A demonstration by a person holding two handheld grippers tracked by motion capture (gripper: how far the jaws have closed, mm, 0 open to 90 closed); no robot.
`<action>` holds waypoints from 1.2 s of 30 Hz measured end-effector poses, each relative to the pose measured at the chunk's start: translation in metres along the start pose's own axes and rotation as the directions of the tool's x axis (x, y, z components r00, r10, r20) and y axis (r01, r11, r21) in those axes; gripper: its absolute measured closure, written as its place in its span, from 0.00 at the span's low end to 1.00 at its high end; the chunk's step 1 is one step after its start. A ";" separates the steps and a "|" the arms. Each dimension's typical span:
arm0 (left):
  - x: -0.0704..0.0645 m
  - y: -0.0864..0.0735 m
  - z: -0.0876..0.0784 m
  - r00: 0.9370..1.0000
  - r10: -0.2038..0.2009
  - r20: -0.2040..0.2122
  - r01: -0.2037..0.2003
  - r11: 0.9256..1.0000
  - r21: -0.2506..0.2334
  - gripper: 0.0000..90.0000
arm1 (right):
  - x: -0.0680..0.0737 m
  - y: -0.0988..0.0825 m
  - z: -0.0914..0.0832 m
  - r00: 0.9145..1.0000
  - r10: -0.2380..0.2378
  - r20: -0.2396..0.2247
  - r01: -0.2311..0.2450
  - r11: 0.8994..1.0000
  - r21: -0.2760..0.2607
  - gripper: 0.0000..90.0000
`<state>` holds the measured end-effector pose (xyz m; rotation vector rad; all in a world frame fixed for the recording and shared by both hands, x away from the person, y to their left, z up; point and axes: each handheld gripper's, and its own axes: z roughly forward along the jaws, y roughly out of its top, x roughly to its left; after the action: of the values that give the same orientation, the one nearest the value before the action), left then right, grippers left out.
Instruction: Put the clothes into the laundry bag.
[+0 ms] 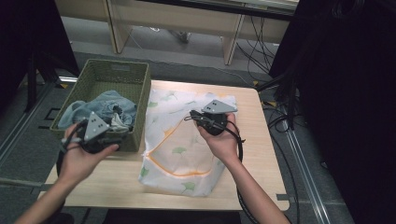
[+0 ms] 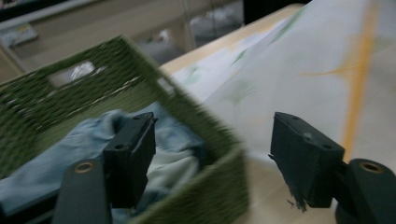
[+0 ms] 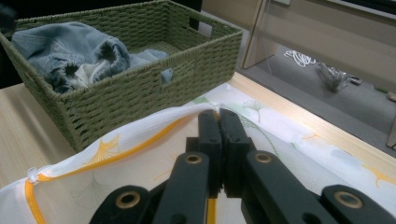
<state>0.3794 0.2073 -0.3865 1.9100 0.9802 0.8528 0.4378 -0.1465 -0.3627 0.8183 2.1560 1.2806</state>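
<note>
High view: laundry bag point(image 1: 180, 149) spread flat mid-worktop point(image 1: 116, 179), just right of the green basket point(image 1: 140, 84) of denim clothes point(image 1: 105, 107).

Left gripper view: left gripper point(image 2: 212, 158) fingers spread, empty, over the basket's near corner.

Right gripper view: right gripper point(image 3: 219, 135) fingers pinched shut on the bag's orange-zipped edge. Light, limp, probably slippery mesh; best held at that zip seam.

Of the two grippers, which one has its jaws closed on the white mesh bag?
The right gripper: its jaws pinch the yellow-trimmed white mesh laundry bag, while the left gripper stands open at the green woven basket.
</note>
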 end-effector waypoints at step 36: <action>0.075 0.021 0.130 0.984 -0.052 0.170 -0.055 0.820 0.569 0.10 | 0.000 -0.004 0.004 1.000 0.000 -0.021 0.000 0.999 0.037 1.00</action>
<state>0.5280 0.2184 -0.4113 2.4436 1.2169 0.3858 0.4395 -0.1456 -0.3683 0.8229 2.2024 1.2584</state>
